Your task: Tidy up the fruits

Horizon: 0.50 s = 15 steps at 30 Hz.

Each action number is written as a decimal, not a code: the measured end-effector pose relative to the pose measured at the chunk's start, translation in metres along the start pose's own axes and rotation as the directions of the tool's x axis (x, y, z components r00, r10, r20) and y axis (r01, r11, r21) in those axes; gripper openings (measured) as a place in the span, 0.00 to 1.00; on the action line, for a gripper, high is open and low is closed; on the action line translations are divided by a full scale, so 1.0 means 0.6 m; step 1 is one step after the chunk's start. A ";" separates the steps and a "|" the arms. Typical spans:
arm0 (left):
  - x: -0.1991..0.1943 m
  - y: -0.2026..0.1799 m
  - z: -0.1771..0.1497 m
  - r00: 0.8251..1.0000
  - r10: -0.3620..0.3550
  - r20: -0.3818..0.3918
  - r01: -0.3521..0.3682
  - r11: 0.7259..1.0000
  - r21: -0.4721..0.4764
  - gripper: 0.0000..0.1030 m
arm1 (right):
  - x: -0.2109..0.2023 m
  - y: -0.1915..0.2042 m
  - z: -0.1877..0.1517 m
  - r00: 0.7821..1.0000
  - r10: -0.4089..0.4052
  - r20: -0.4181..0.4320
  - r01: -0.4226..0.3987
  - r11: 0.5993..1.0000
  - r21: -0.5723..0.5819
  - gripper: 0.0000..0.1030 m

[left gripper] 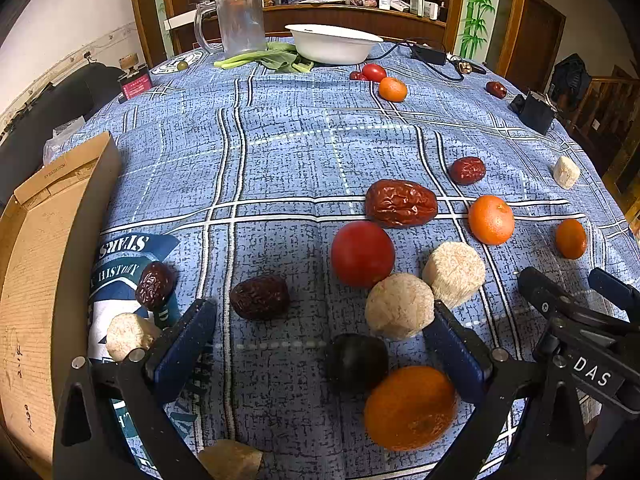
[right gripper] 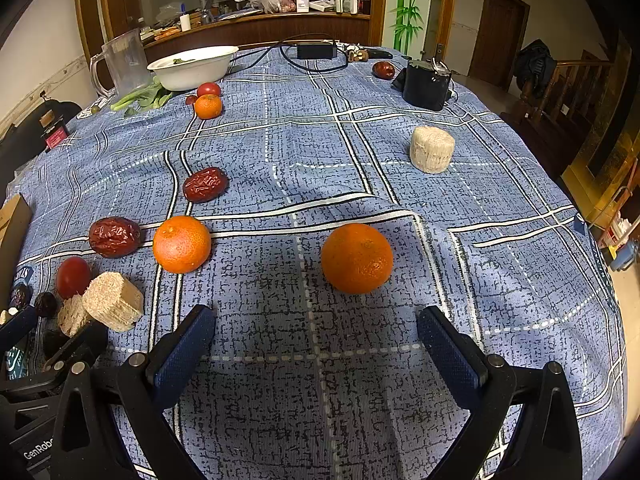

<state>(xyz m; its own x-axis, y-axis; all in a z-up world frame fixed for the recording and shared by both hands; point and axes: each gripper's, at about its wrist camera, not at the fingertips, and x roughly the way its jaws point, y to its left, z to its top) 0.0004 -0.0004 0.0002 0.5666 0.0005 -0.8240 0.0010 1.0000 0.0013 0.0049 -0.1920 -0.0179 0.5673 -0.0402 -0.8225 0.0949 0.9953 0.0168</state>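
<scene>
1. Fruits lie scattered on the blue plaid tablecloth: a tomato sits at the centre, with a large red date just behind it.
2. Left gripper hangs with jaws spread wide, empty, near the tomato.
3. Right gripper is likewise wide apart, empty, well to the tomato's right, facing an orange.

1. A clear plastic jug stands at the table's 12 o'clock edge.
2. Green leafy stalks lie just beside the jug.
3. A black power adapter with its cable sits at 12 o'clock.
4. A small red-labelled bottle stands at 10 o'clock.
5. A black box sits at 1 o'clock.
</scene>
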 end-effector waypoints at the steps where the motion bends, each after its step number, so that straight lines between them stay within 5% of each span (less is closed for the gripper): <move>1: 0.000 0.000 0.001 1.000 -0.004 -0.014 0.004 1.000 0.005 1.00 | 0.000 0.000 0.000 1.000 0.002 -0.005 -0.002 1.000 -0.001 0.99; 9: -0.012 0.002 0.000 0.992 -0.085 -0.088 0.091 0.993 0.075 0.96 | -0.003 0.000 0.000 0.998 0.007 -0.069 -0.007 1.000 0.000 0.99; 11: -0.034 0.007 -0.013 0.988 -0.138 -0.074 0.142 0.988 0.065 0.85 | -0.011 0.000 -0.006 0.997 0.010 -0.081 -0.009 1.000 0.009 0.99; 15: -0.103 0.031 -0.036 0.986 -0.161 0.030 0.160 0.986 0.042 0.86 | -0.044 -0.006 -0.021 0.998 0.049 -0.048 -0.046 0.997 0.062 0.99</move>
<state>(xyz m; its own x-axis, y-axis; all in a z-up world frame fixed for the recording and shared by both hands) -0.0528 0.0185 0.0389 0.5838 -0.1611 -0.7957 0.1262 0.9862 -0.1070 -0.0208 -0.1931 -0.0034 0.5316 0.0133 -0.8469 0.1189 0.9888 0.0901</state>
